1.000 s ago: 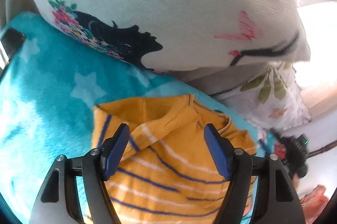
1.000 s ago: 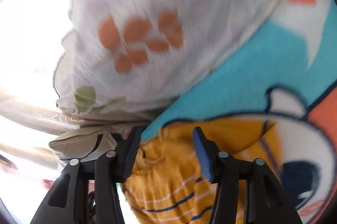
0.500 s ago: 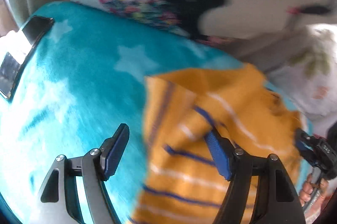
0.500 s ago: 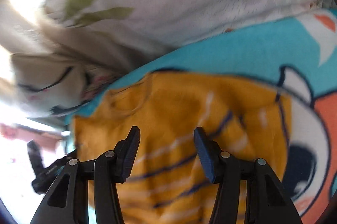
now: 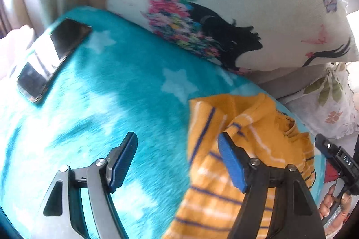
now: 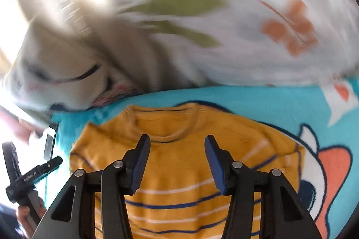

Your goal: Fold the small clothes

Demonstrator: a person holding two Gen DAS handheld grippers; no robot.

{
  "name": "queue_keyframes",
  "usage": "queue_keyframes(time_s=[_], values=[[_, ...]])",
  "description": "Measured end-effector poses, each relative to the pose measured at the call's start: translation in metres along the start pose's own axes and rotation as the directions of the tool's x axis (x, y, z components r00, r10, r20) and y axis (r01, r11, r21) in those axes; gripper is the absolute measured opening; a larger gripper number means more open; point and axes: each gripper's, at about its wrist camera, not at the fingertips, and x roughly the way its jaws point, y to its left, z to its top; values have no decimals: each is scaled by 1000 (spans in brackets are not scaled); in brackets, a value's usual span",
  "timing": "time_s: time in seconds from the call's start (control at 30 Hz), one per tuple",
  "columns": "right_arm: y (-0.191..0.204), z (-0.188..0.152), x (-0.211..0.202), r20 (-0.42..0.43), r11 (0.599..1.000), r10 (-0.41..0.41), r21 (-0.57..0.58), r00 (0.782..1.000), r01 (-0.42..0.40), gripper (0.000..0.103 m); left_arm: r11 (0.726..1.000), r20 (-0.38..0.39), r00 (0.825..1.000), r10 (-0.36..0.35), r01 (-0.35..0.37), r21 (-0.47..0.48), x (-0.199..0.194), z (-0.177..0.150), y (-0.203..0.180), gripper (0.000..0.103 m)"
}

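Observation:
A small yellow sweater point(image 5: 224, 194) with blue and white stripes lies on a teal star blanket point(image 5: 89, 104); its upper left part is folded over and rumpled. My left gripper point(image 5: 177, 160) is open above the sweater's left edge, its right finger over the knit and its left finger over bare blanket. In the right wrist view the sweater point(image 6: 175, 171) lies with its neckline at the top. My right gripper point(image 6: 177, 158) hovers open just below the collar, with no cloth pinched. Each gripper shows at the edge of the other's view, held by a hand.
A black phone point(image 5: 51, 54) lies on the blanket at the far left. A white pillow point(image 5: 224, 3) printed with butterflies and a black profile leans behind the sweater. A leaf-print pillow point(image 6: 224, 25) lies beside it. The blanket point(image 6: 332, 160) has an orange cartoon print at the right.
My left gripper swung left, so the sweater now sits at the right and the phone has come into view. My right gripper rolled and swept over, now centred on the collar.

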Motion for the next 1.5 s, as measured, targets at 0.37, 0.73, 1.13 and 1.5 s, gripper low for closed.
queue_keyframes(time_s=[0.37, 0.73, 1.13, 1.5], values=[[158, -41, 71, -322, 945, 219, -164, 921, -282, 58, 996, -4, 999, 53, -53, -76, -35, -54, 51, 73], [244, -95, 126, -149, 848, -299, -495, 942, 191, 71, 991, 19, 997, 72, -69, -117, -56, -70, 85, 73], [177, -61, 56, -143, 968, 64, -231, 988, -96, 17, 994, 43, 998, 41, -36, -108, -74, -80, 55, 73], [-25, -45, -56, -7, 985, 170, -35, 985, -170, 16, 1000, 67, 998, -10, 9, 16, -97, -117, -50, 73]])
